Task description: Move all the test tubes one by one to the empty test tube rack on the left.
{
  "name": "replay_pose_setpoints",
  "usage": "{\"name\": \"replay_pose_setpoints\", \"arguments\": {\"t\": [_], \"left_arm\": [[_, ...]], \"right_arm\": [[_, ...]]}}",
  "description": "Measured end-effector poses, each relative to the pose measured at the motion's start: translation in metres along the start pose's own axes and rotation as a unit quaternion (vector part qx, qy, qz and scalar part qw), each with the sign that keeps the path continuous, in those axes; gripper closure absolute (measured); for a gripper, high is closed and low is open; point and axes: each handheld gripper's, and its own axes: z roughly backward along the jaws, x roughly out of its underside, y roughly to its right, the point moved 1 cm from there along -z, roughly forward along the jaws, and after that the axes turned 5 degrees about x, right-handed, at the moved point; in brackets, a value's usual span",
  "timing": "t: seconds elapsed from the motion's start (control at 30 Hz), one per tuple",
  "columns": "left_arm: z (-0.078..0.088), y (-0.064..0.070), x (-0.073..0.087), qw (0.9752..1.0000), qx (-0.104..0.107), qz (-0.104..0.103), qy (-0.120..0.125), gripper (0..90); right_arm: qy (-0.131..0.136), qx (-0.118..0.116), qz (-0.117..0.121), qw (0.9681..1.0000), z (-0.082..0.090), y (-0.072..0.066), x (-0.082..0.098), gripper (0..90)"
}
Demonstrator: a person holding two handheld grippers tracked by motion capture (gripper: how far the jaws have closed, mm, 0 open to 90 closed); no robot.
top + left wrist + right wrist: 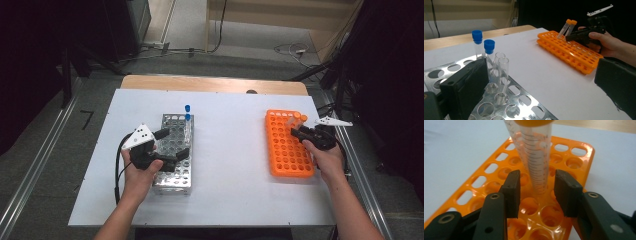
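Right gripper view puts the orange-capped tube [535, 157] at the upper centre of the frame, standing tilted in the orange rack [576, 152], its long axis running up and away between the jaws of the right gripper [537, 192]. Those jaws flank its lower end with a gap on each side, not yet gripping. Printed graduation lines run down the tube, with no readable figures. At the lower left of the high view, the left gripper [171, 143] hangs spread over the metal rack [172, 180], farther from that tube.
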Motion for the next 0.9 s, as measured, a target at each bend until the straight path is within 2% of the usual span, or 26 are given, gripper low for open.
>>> {"name": "replay_pose_setpoints", "arguments": {"t": [0.1, 0.27, 0.37, 0.8, 0.9], "left_arm": [[-0.001, 0.000, 0.001, 1.0000, 0.001, 0.002, -0.002, 0.0], [-0.004, 0.002, 0.002, 1.0000, 0.002, 0.000, -0.007, 0.0], [-0.004, 0.003, 0.001, 1.0000, 0.003, -0.001, -0.005, 0.0], [-0.008, 0.006, 0.002, 0.9999, 0.008, -0.003, -0.007, 0.0], [-0.008, 0.008, 0.002, 0.9999, 0.008, -0.003, -0.008, 0.0]], "right_arm": [[0.011, 0.004, 0.000, 0.9999, 0.000, 0.003, 0.001, 64.0], [0.019, 0.007, 0.019, 0.9996, -0.001, -0.001, 0.001, 71.9], [0.023, 0.014, 0.029, 0.9992, -0.001, -0.003, 0.000, 72.7], [0.063, 0.007, 0.012, 0.9979, 0.025, -0.004, -0.007, 73.1], [0.069, 0.005, 0.018, 0.9975, 0.031, -0.008, -0.007, 73.1]]}}
